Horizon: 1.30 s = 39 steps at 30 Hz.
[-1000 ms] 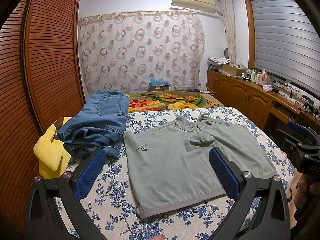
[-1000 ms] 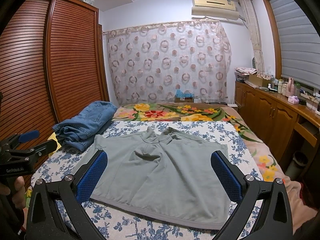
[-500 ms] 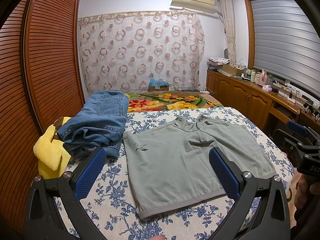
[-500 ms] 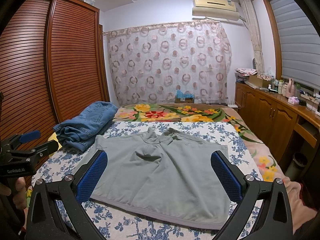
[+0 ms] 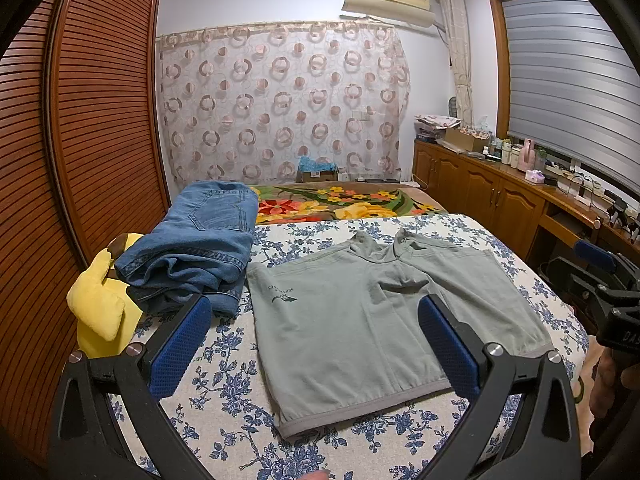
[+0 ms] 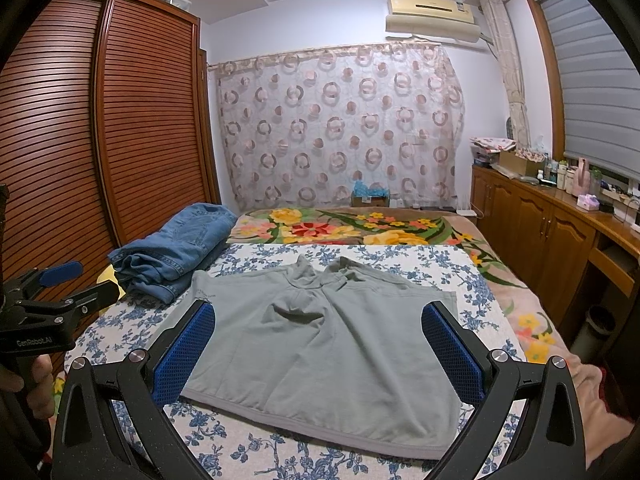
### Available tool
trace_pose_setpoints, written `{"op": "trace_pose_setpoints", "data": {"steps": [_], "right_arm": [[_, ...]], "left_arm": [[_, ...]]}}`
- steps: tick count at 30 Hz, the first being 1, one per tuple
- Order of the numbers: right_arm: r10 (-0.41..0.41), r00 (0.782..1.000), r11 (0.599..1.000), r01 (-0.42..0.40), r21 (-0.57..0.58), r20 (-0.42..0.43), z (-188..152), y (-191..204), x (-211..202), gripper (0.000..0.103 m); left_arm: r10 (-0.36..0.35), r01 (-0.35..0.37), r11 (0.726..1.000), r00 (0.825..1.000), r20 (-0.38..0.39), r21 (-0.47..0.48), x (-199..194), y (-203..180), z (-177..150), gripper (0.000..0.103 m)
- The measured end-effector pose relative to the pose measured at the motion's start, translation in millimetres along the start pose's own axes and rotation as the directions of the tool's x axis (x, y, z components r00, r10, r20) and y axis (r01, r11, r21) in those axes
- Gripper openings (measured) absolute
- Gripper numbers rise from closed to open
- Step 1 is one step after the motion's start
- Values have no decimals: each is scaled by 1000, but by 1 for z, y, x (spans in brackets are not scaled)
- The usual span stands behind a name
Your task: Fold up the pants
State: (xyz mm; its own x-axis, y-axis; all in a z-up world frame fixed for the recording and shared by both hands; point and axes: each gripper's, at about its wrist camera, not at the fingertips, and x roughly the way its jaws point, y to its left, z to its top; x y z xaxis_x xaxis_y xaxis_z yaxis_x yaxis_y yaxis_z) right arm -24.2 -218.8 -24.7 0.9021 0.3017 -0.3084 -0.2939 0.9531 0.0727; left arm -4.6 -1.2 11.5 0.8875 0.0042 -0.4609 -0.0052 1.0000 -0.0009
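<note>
Left wrist view: nothing has shifted over the last second, so folding hasn't started. My left gripper [image 5: 314, 344] hangs released above the grey shorts [image 5: 384, 320], which lie flat on the bed [image 5: 224, 392]; folded jeans [image 5: 200, 248] crowd their left edge.

Right wrist view: my right gripper [image 6: 318, 350] is equally spread and empty. The shorts' [image 6: 320, 344] near waistband and right side have free bedspread around them.

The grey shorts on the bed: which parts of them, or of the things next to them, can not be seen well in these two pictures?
- Grey shorts: left wrist view, the left gripper's right finger covers part of the waistband.
- Printed logo: too small to read.
- Right wrist view: the right gripper's fingers cover both side edges.
- Yellow plush: partly hidden under the jeans.
</note>
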Motion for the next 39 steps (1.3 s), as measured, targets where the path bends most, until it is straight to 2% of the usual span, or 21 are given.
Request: {"op": "trace_pose_setpoints", "data": {"steps": [12,25,35,39], "right_arm": [[3,1000,1000,-3,-4,-24,-2,-1,8,103],[-26,986,999,23,-22,-164,-20,-23,48,103],[-22,977,999,13,-45,-212,-29,-26,64,103],[-25,971,999,14,-51,-239,-34,-30,67,103]], "left_arm": [[1,-2,1000,999,-39,-11,6,1,-5,103],[14,-23,998,986,-166,-50,45,31,-48,103],[-6,-7,998,974,-226,-55,58,41,-74,103],[-33,17,998,967,-251,-66,60,44,-83,96]]}}
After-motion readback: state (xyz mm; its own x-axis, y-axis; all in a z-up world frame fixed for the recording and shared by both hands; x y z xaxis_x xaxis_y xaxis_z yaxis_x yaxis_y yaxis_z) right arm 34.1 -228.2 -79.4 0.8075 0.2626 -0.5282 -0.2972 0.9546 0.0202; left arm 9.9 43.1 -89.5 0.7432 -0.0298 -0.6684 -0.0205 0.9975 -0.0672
